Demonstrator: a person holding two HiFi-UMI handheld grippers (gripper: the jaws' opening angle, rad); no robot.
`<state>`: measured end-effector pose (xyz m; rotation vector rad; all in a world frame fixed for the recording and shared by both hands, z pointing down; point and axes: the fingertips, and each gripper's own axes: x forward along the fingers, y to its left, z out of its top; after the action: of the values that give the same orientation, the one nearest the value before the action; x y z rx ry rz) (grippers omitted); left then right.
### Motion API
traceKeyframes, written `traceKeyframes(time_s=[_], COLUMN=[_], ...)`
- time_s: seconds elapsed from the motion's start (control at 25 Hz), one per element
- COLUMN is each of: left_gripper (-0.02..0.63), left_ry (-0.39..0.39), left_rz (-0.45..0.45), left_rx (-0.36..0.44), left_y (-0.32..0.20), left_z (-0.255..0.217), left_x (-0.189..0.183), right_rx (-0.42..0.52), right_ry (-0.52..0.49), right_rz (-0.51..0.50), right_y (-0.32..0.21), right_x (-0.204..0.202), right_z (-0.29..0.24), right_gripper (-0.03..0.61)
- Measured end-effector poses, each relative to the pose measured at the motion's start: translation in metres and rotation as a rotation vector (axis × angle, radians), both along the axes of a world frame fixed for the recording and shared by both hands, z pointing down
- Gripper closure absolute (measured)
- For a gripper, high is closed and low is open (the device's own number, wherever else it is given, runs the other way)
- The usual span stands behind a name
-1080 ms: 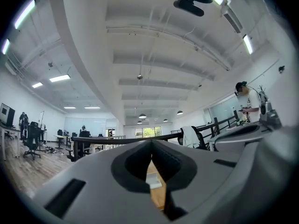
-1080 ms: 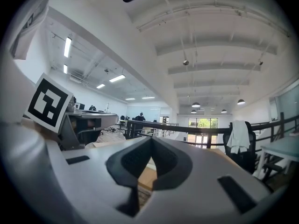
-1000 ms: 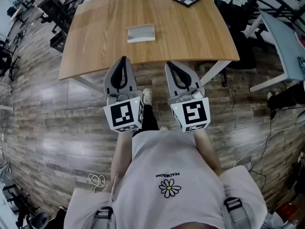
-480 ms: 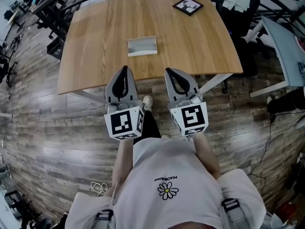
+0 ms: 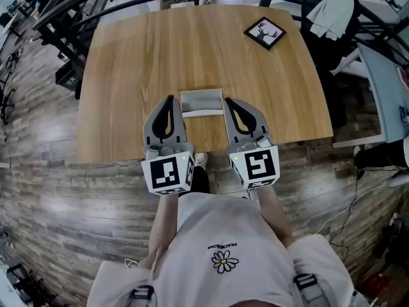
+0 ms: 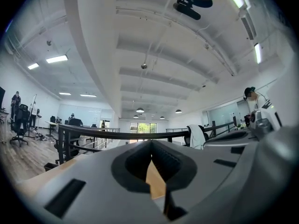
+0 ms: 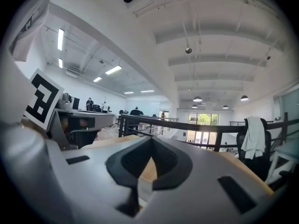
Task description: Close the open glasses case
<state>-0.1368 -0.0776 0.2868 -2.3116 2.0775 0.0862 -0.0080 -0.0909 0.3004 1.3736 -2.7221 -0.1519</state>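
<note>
The open glasses case (image 5: pixel 201 103), grey with a pale lining, lies on the wooden table (image 5: pixel 128 75) close to its near edge. My left gripper (image 5: pixel 169 98) is over the table just left of the case, jaws shut and empty. On the case's right side, equally close, is my right gripper (image 5: pixel 227 100), also shut with nothing in it. I cannot tell whether either tip touches the case. In the left gripper view the left gripper (image 6: pixel 151 146) points level across the table, jaws meeting at the tip. The right gripper (image 7: pixel 151 143) looks the same in its own view. The case is hidden in both gripper views.
A small black-framed picture (image 5: pixel 265 32) lies at the table's far right corner. A black railing (image 5: pixel 128 2) runs behind the table. A chair with a pale garment (image 5: pixel 332 8) stands at the right, and another desk (image 5: pixel 383 69) lies beyond it.
Both grippers have moved forward from in front of the table's near edge to over the table, and now flank the case. Their jaws stayed shut.
</note>
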Motion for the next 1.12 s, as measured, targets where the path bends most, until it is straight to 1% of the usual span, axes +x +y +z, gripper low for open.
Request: traceKeyframes(time_s=[0.12, 0.2, 0.36, 0.48, 0.64, 0.88, 1.04, 1.12], left_gripper=[0.597, 0.597, 0.597, 0.597, 0.597, 0.597, 0.597, 0.597], left_ry=[0.005, 0.003, -0.004, 0.001, -0.006, -0.023, -0.039, -0.033], left_rz=[0.011, 0.027, 0.058, 0.069, 0.079, 0.063, 0.073, 0.073], left_rx=[-0.002, -0.012, -0.045, -0.076, -0.087, -0.110, -0.097, -0.083], left_y=[-0.043, -0.064, -0.094, -0.106, -0.119, -0.124, -0.126, -0.129], left_z=[-0.007, -0.006, 0.006, 0.017, 0.023, 0.030, 0.025, 0.018], left_x=[-0.018, -0.025, -0.033, -0.031, -0.021, -0.006, 0.008, 0.012], right_rx=[0.008, -0.007, -0.040, -0.056, -0.065, -0.083, -0.085, -0.082], right_ry=[-0.001, 0.000, -0.001, -0.002, -0.001, -0.007, -0.014, -0.016], right_rz=[0.032, 0.062, 0.130, 0.163, 0.157, 0.122, 0.102, 0.094], right_y=[-0.043, -0.065, -0.094, -0.103, -0.116, -0.123, -0.128, -0.131], right_x=[-0.013, -0.017, -0.015, -0.005, 0.004, 0.012, 0.016, 0.014], right_z=[-0.011, -0.008, 0.006, 0.013, 0.019, 0.027, 0.029, 0.028], right_gripper=[0.572, 0.572, 0.572, 0.572, 0.572, 0.572, 0.572, 0.572])
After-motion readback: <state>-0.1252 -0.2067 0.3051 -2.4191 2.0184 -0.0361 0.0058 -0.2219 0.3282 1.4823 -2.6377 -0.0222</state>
